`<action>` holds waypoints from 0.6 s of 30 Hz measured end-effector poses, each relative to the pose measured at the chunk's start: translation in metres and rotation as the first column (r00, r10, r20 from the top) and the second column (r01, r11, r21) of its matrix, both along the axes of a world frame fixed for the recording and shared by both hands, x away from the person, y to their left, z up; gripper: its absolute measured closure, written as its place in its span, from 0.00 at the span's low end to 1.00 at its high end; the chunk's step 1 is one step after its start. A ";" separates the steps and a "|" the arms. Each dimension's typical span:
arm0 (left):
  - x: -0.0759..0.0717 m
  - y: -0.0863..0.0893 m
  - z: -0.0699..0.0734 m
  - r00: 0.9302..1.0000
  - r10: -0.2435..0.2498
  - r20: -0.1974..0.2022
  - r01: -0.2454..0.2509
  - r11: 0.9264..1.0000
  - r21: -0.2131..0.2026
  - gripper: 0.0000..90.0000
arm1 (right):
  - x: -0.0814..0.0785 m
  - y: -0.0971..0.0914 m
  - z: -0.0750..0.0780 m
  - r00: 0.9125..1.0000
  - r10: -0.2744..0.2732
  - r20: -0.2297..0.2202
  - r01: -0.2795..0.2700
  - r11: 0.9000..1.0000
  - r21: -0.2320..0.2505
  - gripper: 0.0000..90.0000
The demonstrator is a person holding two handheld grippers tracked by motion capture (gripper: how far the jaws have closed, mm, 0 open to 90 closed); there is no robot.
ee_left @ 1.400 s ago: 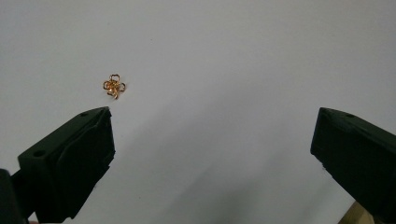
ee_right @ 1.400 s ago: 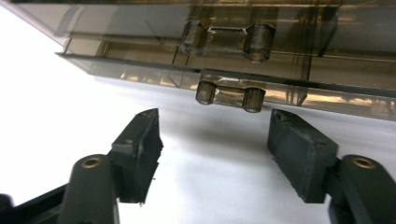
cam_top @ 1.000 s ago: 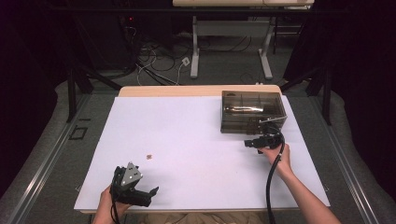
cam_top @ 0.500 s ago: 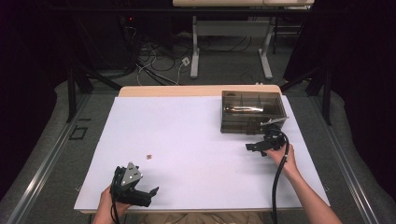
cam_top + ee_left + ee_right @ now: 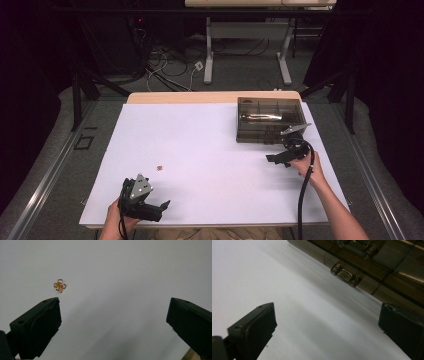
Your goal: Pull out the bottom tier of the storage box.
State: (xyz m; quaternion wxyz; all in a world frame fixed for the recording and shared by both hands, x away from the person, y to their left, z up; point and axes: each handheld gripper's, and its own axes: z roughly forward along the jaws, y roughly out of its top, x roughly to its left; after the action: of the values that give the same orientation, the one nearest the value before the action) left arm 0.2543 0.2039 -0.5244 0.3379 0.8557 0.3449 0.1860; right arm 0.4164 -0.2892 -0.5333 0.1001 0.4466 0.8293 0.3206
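The left gripper (image 5: 150, 206) rests at the near left corner of the white table (image 5: 210, 145), jaws spread wide with nothing between them. In the left gripper view a small gold charm (image 5: 59, 285) lies flat on the table just beyond the tip of the left-hand finger (image 5: 40, 325), apart from it and outside the gap. In the high view the charm (image 5: 160, 167) sits a short way farther and slightly right of this gripper.

The right gripper (image 5: 277, 157) is held near the right edge of the table, just in front of a smoked plastic box (image 5: 270, 120) standing at the far right. Its jaws have just been opening and now stand wide apart, holding nothing. In the right gripper view the box's latch (image 5: 345, 275) lies ahead of the fingers (image 5: 254, 332), clear of them. Charm and right gripper are well apart.
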 end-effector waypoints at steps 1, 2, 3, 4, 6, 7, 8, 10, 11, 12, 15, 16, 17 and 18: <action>0.000 0.000 0.000 1.000 -0.002 0.000 0.002 1.000 -0.003 0.00 | -0.001 0.000 0.001 1.000 0.001 0.009 -0.001 1.000 0.001 0.04; 0.000 0.000 0.000 1.000 -0.006 0.000 0.006 1.000 0.000 0.00 | -0.001 -0.001 0.001 0.999 0.003 0.037 -0.004 1.000 0.007 0.09; 0.000 0.000 0.000 1.000 -0.006 -0.004 0.006 1.000 0.000 0.00 | -0.002 -0.002 0.003 0.998 -0.005 0.070 0.004 1.000 0.009 0.11; 0.000 0.000 0.000 1.000 -0.004 0.000 0.004 1.000 -0.001 0.00 | -0.002 -0.002 0.004 0.997 -0.009 0.080 0.008 1.000 0.008 0.14; 0.000 0.000 0.000 1.000 -0.001 0.000 0.001 1.000 0.000 0.00 | -0.002 -0.002 0.006 0.993 0.000 0.119 0.000 1.000 0.004 0.18; 0.000 0.000 0.000 1.000 -0.001 0.001 0.001 1.000 0.000 0.00 | -0.002 -0.002 0.007 0.990 -0.004 0.138 0.006 1.000 -0.012 0.22; 0.000 0.000 0.000 1.000 -0.003 -0.001 0.003 1.000 0.000 0.00 | -0.002 -0.003 0.008 0.987 0.004 0.158 -0.002 1.000 -0.016 0.24; 0.000 0.000 0.000 1.000 -0.004 -0.001 0.004 1.000 0.000 0.00 | -0.002 -0.002 0.009 0.983 0.004 0.184 0.000 1.000 -0.024 0.29; 0.000 0.000 0.000 1.000 -0.005 -0.002 0.005 1.000 0.002 0.00 | -0.002 -0.003 0.010 0.979 0.008 0.203 -0.002 1.000 -0.029 0.31; 0.000 0.000 0.000 1.000 -0.005 -0.002 0.005 1.000 0.002 0.00 | -0.002 -0.003 0.010 0.976 0.016 0.218 -0.008 0.999 -0.036 0.33; 0.001 0.000 -0.001 1.000 -0.005 -0.004 0.005 1.000 0.001 0.00 | -0.001 -0.003 0.010 0.967 0.012 0.255 0.005 0.998 -0.064 0.38; 0.000 -0.001 -0.001 1.000 -0.003 -0.007 0.003 1.000 -0.001 0.00 | -0.001 -0.004 0.010 0.964 0.011 0.265 0.010 0.997 -0.077 0.40; 0.000 -0.001 -0.001 1.000 -0.004 -0.010 0.004 1.000 0.001 0.00 | 0.000 -0.004 0.009 0.962 0.018 0.272 0.003 0.997 -0.077 0.41; 0.001 -0.001 -0.001 1.000 -0.005 -0.003 0.005 1.000 0.001 0.00 | 0.001 -0.005 0.009 0.960 0.020 0.281 0.001 0.997 -0.077 0.43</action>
State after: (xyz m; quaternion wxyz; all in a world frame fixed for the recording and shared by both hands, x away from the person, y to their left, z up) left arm 0.2550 0.2031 -0.5255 0.3375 0.8570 0.3432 0.1843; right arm 0.4174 -0.2937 -0.5245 0.2324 0.3882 0.8205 0.3494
